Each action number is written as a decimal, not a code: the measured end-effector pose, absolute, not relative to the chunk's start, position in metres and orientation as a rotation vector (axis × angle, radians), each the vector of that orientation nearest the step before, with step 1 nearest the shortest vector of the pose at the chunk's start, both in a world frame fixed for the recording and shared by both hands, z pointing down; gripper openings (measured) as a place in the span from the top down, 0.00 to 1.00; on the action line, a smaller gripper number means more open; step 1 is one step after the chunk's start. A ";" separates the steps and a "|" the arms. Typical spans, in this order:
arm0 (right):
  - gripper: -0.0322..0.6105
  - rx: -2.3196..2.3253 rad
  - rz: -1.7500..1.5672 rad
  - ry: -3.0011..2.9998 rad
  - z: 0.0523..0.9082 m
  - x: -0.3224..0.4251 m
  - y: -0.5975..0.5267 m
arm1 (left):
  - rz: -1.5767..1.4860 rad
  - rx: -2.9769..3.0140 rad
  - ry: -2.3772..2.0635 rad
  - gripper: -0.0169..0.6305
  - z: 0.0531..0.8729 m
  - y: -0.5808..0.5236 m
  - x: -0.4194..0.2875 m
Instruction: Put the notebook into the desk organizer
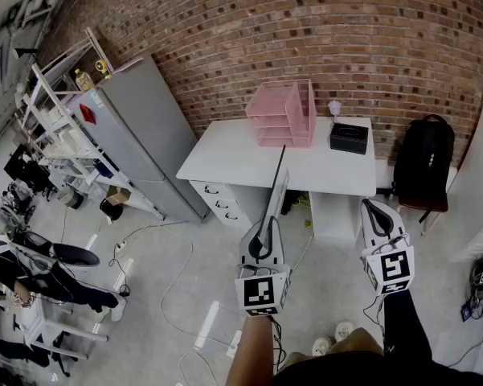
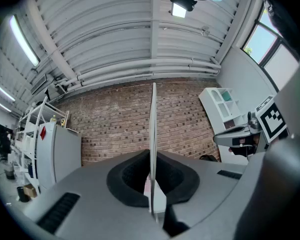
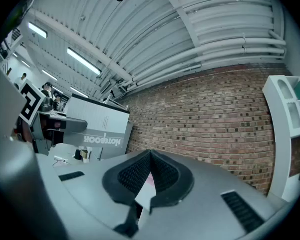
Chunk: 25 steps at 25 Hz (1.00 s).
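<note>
— Where is the notebook right now?
— In my left tongs (image 2: 152,160); they are clenched on the notebook (image 2: 153,119), which stands edge-on between the pads, a thin pale line against the brick wall (image 2: 115,129); from the head view it slants up out of the tongs towards the bench (image 1: 225,155), held above the floor (image 1: 325,288) and apart from the bench top.

— And the desk organizer?
— The pink desk organizer (image 1: 281,112) sits at the back of the white bench, close to the wall; the notebook is well apart from it; a black box (image 1: 349,137) stands just to its right on the same bench.

— What about your other hand?
— My right tongs (image 3: 149,160) are closed, pads together, with nothing gripped; in the head view they sit to the right of the left tongs, at about the same height, the two apart; from the right gripper view I see the notebook's pale cover off to the left, the word NOTEBOOK upside down on it.

— Anything else around the bench?
— A tall grey cabinet (image 1: 141,127) stands to its left; a black backpack (image 1: 423,163) rests to its right by the wall; cables trail across the floor.
</note>
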State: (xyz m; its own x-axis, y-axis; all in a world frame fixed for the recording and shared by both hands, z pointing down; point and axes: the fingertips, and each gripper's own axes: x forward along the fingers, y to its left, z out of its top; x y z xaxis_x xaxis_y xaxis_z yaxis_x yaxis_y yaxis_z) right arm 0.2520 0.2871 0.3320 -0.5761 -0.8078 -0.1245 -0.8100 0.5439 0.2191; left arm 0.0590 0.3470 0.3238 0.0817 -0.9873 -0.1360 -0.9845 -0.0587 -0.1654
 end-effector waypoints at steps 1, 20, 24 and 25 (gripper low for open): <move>0.92 -1.441 0.398 2.756 0.332 0.250 0.288 | -0.017 -2.141 1.996 0.94 0.324 0.348 0.057; 0.92 -1.358 0.381 2.743 0.345 0.232 0.237 | 0.011 -2.160 2.054 0.94 0.344 0.299 0.037; 0.92 -1.306 0.380 2.747 0.344 0.225 0.204 | 0.040 -2.172 2.076 0.94 0.347 0.265 0.031; 0.92 -1.288 0.382 2.749 0.343 0.223 0.195 | 0.041 -2.171 2.077 0.94 0.347 0.255 0.030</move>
State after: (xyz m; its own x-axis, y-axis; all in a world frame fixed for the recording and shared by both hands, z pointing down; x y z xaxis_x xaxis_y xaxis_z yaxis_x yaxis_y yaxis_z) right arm 0.2232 0.1945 0.3433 -0.6430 -0.7449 -0.1780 -0.7652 0.6152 0.1897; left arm 0.0299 0.2553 0.3466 0.0488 -0.9923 -0.1139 -0.9960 -0.0398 -0.0799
